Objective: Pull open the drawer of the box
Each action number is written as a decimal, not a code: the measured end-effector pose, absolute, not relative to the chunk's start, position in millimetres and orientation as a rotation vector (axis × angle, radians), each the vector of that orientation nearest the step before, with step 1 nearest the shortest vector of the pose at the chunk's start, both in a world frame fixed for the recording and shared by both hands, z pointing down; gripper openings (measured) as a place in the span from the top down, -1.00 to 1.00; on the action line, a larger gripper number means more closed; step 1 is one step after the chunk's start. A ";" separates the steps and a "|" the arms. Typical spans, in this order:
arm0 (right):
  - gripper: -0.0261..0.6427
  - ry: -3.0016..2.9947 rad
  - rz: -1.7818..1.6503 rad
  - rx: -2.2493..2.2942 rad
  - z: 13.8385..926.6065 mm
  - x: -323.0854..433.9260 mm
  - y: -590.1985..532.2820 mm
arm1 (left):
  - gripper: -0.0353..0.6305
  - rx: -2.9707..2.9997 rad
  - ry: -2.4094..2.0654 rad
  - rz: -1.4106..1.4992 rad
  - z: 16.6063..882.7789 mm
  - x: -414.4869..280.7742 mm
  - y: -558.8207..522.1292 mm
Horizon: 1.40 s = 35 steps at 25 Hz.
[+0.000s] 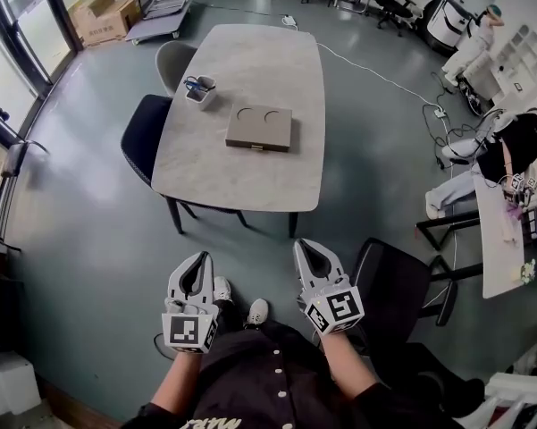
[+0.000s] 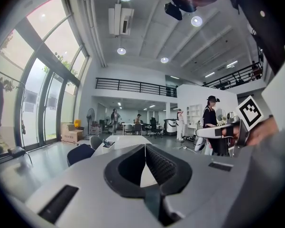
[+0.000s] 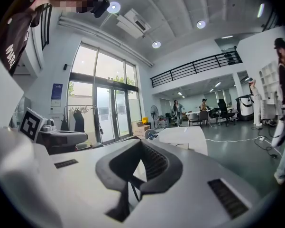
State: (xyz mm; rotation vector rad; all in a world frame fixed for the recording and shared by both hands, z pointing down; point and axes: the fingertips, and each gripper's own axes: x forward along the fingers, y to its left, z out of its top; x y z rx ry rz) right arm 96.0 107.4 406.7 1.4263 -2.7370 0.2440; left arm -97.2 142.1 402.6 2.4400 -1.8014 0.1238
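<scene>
Left gripper point(image 1: 197, 262) and right gripper point(image 1: 309, 248) are both closed and empty near me, so reaching the far box point(image 1: 260, 128) with jaws shut, I risk shoving it instead of catching its drawer.

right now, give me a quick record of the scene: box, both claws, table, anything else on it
box: flat grey-brown box with two round recesses on top, lying on the table, nothing pulled out of it
table: pale grey stone-look table with rounded corners
left claw: shut, empty, held low in front of the person, far from the box
right claw: shut, empty, held low beside the left one
also on table: small white holder with blue-handled items, near the left edge
seating: dark chair at the table's left side
task: not begun
</scene>
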 end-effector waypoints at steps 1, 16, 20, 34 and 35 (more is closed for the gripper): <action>0.93 -2.729 0.255 1.427 409.3 95.2 103.8 | 0.84 2.435 -1.793 0.130 405.9 -97.6 138.3; 0.93 -2.689 0.207 1.522 398.0 72.6 -49.4 | 0.84 2.539 -1.695 0.148 403.0 -123.1 -30.7; 0.93 -2.685 0.193 1.526 390.7 61.1 -89.4 | 0.84 2.556 -1.690 0.133 396.7 -134.9 -68.6; 0.93 -2.657 0.247 1.602 390.1 35.9 -163.7 | 0.84 2.628 -1.578 0.131 392.3 -153.9 -151.2; 0.93 -2.653 0.253 1.602 391.4 36.2 -166.2 | 0.84 2.623 -1.577 0.140 392.8 -154.1 -155.0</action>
